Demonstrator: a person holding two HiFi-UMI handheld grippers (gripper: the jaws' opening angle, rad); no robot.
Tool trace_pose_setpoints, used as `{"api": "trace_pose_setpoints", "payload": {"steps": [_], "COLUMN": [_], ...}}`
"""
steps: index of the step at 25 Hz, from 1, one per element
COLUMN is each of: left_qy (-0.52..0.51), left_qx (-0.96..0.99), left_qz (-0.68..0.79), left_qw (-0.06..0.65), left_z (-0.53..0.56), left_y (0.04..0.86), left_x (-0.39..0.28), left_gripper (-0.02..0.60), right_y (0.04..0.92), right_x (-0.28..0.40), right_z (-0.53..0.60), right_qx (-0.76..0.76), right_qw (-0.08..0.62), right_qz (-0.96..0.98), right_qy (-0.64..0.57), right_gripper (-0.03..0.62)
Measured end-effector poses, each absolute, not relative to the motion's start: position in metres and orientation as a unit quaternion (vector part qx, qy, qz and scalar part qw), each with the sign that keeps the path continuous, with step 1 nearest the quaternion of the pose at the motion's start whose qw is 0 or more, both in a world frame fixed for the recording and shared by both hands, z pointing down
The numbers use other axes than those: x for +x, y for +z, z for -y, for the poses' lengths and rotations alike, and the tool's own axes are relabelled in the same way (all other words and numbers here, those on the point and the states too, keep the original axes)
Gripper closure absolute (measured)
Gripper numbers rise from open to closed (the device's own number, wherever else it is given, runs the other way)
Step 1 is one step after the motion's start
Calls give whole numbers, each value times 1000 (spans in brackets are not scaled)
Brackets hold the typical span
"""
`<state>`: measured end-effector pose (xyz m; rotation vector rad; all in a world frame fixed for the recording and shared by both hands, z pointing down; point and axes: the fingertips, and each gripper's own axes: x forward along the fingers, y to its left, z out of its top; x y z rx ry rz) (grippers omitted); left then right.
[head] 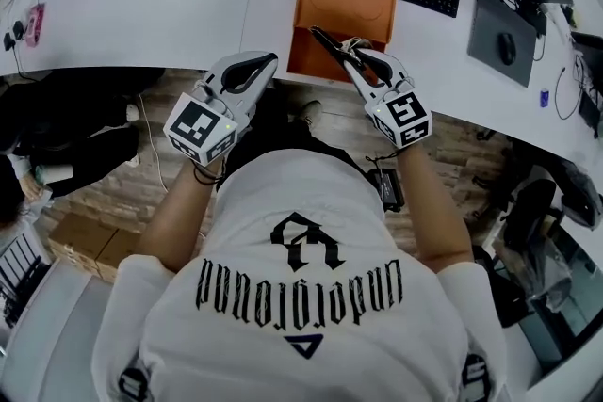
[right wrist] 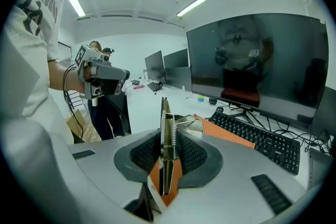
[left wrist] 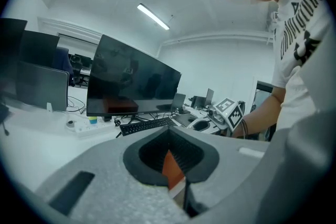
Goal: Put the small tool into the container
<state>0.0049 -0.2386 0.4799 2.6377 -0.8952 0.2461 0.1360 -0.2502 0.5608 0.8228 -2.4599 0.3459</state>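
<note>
Orange card is forming the container [head: 344, 9] on the white desk [head: 188, 5] straight ahead of you in the head view. Your right gripper [head: 360, 59] is hanging at its near edge, clamping the small tool [head: 325, 40]. The tool's long axis is running away from you and a little leftward, and its free end is lying over the container's near part. Your left gripper [head: 268, 63] is hovering beside it, short of the desk edge, touching nothing.

In the left gripper view, that claw's tips are meeting with nothing between the pads. Only orange is showing through the gap.

In the right gripper view, the jaws are pinching the thin metal tool by its flat sides, with its spring [right wrist: 171, 136] showing between the pads. Its length is lying along the jaws, pointing forward toward the container and the keyboard [right wrist: 262, 141]. My judgement is that you should be tilting the tip down and bringing it well inside the walls before easing the jaws apart, so it is not glancing off the rim.
</note>
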Motion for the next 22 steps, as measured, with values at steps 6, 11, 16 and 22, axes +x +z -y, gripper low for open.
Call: {"api": "trace_pose_setpoints", "payload": {"steps": [6, 11, 16, 22], "left_qy": [98, 117, 139, 146], "left_qx": [923, 919, 920, 919], "left_qz": [310, 305, 289, 279], "left_qw": [204, 220, 227, 237], "left_z": [248, 251, 253, 260], "left_y": [508, 536, 557, 571], "left_x": [-3, -7, -4, 0], "left_gripper": [569, 569, 569, 569], "right_y": [606, 650, 680, 702], "right_x": [132, 131, 130, 125], "right_z": [253, 249, 247, 248], "right_qx": [271, 232, 207, 176], "right_qw": [319, 366, 403, 430], "right_qz": [899, 887, 873, 864], "right_qy": [133, 157, 180, 194], "right_gripper": [505, 505, 504, 503]}}
